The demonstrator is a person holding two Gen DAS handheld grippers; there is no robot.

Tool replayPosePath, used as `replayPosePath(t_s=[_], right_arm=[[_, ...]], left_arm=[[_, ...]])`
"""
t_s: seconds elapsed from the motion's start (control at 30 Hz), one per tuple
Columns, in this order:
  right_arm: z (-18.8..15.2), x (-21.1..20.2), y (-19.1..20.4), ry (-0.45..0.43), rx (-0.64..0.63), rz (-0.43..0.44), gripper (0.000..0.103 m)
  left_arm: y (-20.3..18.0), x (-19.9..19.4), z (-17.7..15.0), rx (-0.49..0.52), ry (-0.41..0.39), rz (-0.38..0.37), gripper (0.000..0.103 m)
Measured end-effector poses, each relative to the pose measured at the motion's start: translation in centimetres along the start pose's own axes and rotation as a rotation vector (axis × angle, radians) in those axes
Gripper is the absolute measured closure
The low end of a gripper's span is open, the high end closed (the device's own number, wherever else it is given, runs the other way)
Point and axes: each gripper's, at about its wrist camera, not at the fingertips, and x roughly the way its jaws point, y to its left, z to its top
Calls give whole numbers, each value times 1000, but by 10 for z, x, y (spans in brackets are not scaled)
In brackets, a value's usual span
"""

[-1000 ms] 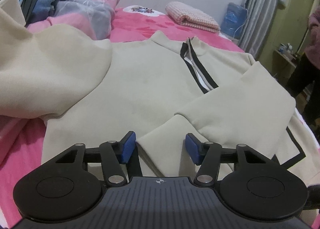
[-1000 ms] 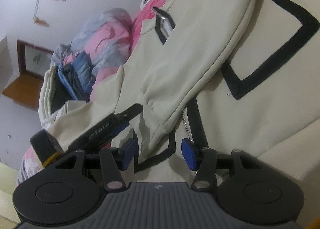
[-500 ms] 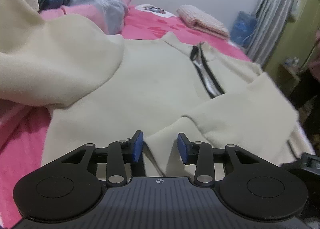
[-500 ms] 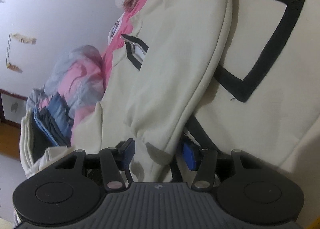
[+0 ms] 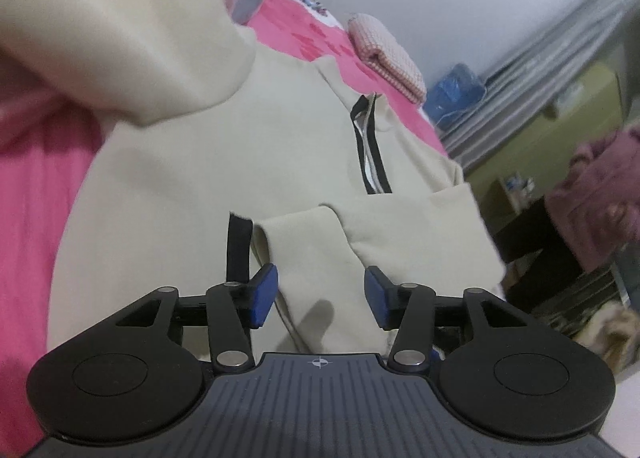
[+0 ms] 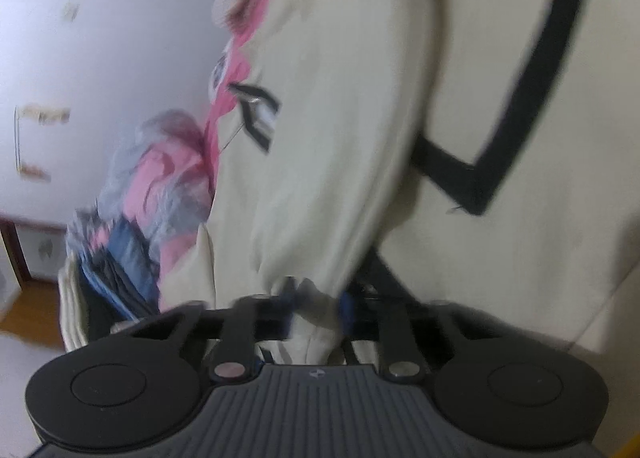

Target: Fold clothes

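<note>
The cream sweatshirt [image 5: 208,194] is being spread flat on the pink bed [image 5: 36,162]. One sleeve [image 5: 400,230] is already being laid across the sweatshirt's front, below its zipper [image 5: 370,146]. The cuff is being pinched by the right gripper [image 6: 316,314], whose fingers are being pressed together. The left gripper [image 5: 320,292] is being opened over the sleeve, nothing held. The other sleeve and the body are still to be folded.

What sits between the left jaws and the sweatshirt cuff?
Nothing visible. The left gripper is opening, its jaws astride the cuff of the sweatshirt without pressing it. The right gripper is closing on cream fabric.
</note>
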Motion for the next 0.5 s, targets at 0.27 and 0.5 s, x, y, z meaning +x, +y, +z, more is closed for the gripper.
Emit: replayPosePath(t_s=[0.27,0.5], right_arm=[[10,-1,-28,26,251,204,99],[14,0,-39,39,419,359,99]], left_arm=[[14,6,-4,-193,26,-124,50],[21,22,-10,-349,64,-209,39]])
